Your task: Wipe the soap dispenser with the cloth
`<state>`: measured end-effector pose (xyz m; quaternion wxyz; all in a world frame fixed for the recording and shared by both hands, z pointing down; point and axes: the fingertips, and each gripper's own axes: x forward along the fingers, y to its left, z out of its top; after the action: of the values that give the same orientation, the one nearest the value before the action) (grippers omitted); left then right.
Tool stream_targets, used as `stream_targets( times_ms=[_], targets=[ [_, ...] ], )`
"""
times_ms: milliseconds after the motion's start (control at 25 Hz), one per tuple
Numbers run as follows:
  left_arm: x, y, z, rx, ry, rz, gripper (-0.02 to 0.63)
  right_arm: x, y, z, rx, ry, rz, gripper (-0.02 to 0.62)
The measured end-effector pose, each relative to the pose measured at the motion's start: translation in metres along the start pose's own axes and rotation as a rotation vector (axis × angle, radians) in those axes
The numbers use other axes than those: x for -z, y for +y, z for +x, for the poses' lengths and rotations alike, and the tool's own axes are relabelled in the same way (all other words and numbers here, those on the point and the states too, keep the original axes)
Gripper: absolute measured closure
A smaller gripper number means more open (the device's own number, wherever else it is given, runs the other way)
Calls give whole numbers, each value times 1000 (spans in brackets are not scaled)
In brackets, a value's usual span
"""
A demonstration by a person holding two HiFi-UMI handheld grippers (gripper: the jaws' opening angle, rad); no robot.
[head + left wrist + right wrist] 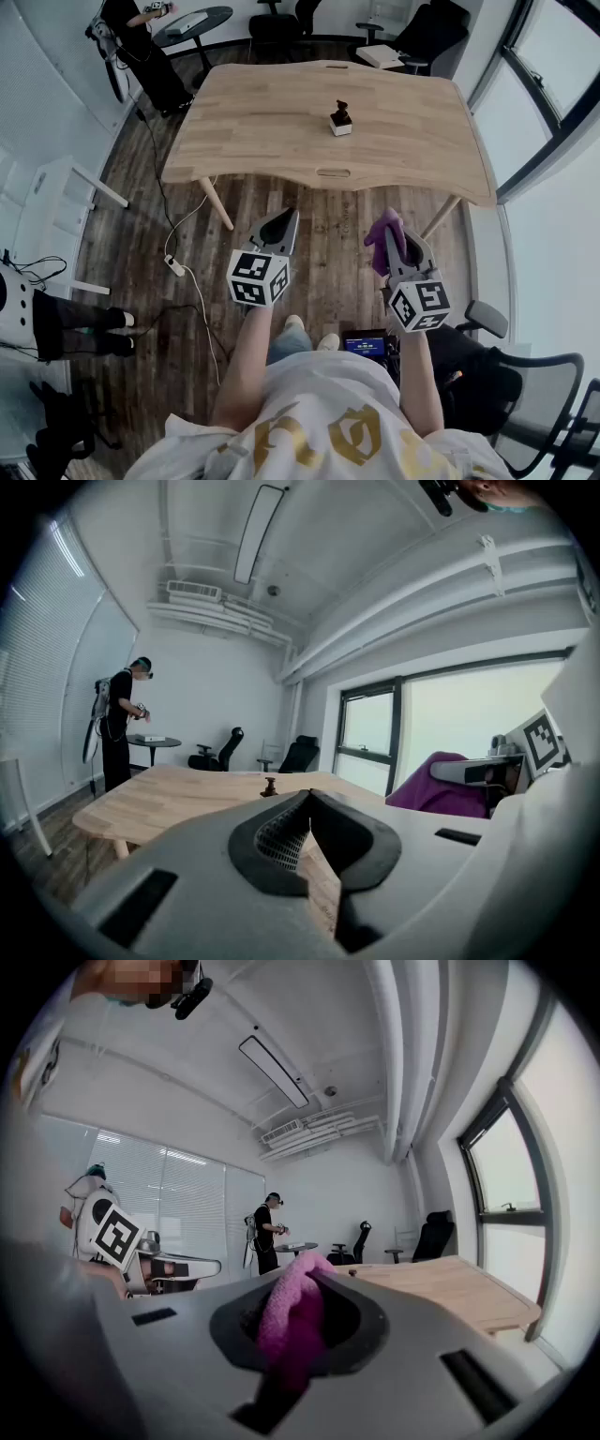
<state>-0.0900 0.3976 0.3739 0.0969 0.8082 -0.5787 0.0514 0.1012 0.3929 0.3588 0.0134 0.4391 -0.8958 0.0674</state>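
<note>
Purple cloth [291,1326] is pinched by the right tongs [401,246] for wiping the soap dispenser [341,119] on the bench [272,122], while the left tongs [309,799] are pressed together, empty.

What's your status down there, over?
Left gripper shut, empty. Right gripper shut on purple cloth. Soap dispenser upright mid-table, not yet reached. Nothing seen in the way.

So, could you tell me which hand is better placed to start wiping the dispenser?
Right, I'd say. The right tongs are shut on the cloth; the left tongs are shut and empty. Both hang short of the table, similarly far from the dispenser.
</note>
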Motion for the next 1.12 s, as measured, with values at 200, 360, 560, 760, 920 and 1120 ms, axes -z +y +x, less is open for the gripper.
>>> stream_targets(
  times_ms=[200,360,560,760,920,1120],
  targets=[
    [6,2,-5,-15,3,-26,597,3,3,-4,-7,4,7,568],
    [5,2,-5,-23,1,-36,597,1,4,-6,-19,8,-15,568],
    [4,-4,3,-17,4,-43,597,-1,-6,-5,-31,-4,27,568],
    [2,-4,26,-8,1,-60,598,-1,-23,5,-27,9,12,568],
    [2,-1,59,4,3,-48,597,-1,-51,23,-4,0,50,568],
    [-2,13,117,27,1,-5,597,-5,-90,65,17,-25,81,568]
  ],
)
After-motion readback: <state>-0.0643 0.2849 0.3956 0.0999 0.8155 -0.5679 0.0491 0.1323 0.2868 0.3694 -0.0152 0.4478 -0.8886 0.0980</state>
